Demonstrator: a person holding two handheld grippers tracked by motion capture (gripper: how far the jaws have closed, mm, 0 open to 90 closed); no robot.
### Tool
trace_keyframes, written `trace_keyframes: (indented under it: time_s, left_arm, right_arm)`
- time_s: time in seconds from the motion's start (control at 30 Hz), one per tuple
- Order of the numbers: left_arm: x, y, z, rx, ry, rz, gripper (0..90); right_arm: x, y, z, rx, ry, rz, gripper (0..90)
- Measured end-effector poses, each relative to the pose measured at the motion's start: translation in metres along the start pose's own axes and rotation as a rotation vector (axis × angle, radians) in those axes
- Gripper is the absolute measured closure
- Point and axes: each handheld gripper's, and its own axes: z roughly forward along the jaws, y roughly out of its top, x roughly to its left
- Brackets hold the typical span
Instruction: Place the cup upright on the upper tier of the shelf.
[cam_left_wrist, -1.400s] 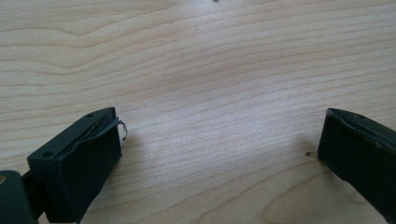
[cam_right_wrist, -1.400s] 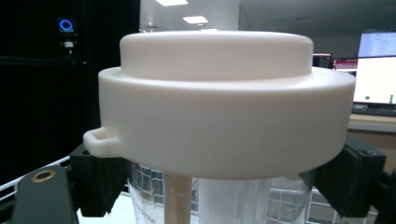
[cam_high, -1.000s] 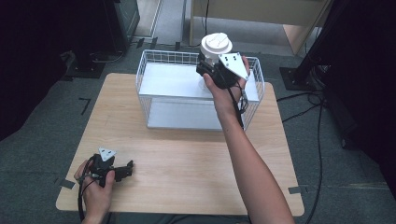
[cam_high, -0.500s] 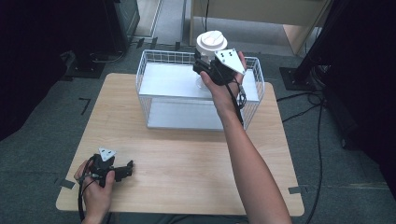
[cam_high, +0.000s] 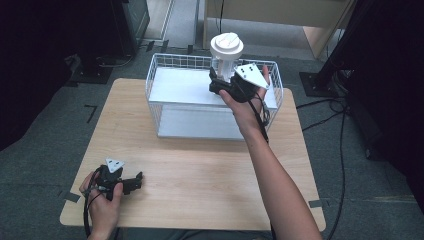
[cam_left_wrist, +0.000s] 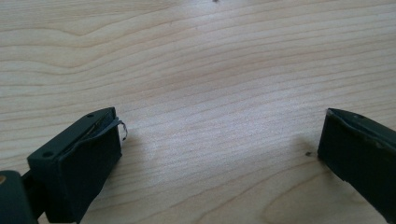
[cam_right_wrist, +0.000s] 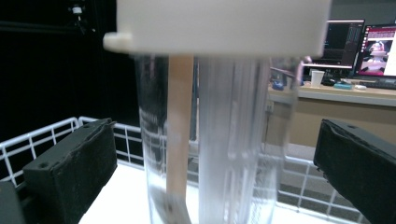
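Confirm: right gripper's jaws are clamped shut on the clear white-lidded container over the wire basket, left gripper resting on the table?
Not quite. The right gripper has just opened its jaws: in the right gripper view both pads stand clear of the clear container, which is between them. The rest holds: the container is over the wire basket, and the left gripper rests on the table.

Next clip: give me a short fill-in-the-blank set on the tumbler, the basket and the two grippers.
1. The clear tumbler has a ____ lid.
2. It stands between the jaws of the right gripper, which are ____, having just been opening.
3. The tumbler is over the white wire ____.
4. The left gripper rests low on the wooden ____.

Missing words: white; open; basket; table
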Motion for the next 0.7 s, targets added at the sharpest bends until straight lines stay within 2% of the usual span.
trace_keyframes:
  time_s: [0.23,0.4,0.7]
  left_arm:
    - [0.0,0.0,0.0,0.0,0.0,0.0,0.0]
    - [-0.001,0.0,0.0,-0.003,0.003,-0.006,0.0]
    - [-0.001,0.0,0.0,-0.003,0.004,-0.007,0.0]
  right_arm:
    - [-0.005,-0.009,-0.016,0.005,0.017,0.006,0.0]
    - [-0.007,-0.021,-0.033,0.008,0.026,-0.019,0.0]
    - [-0.012,-0.031,-0.058,0.011,0.058,-0.021,0.0]
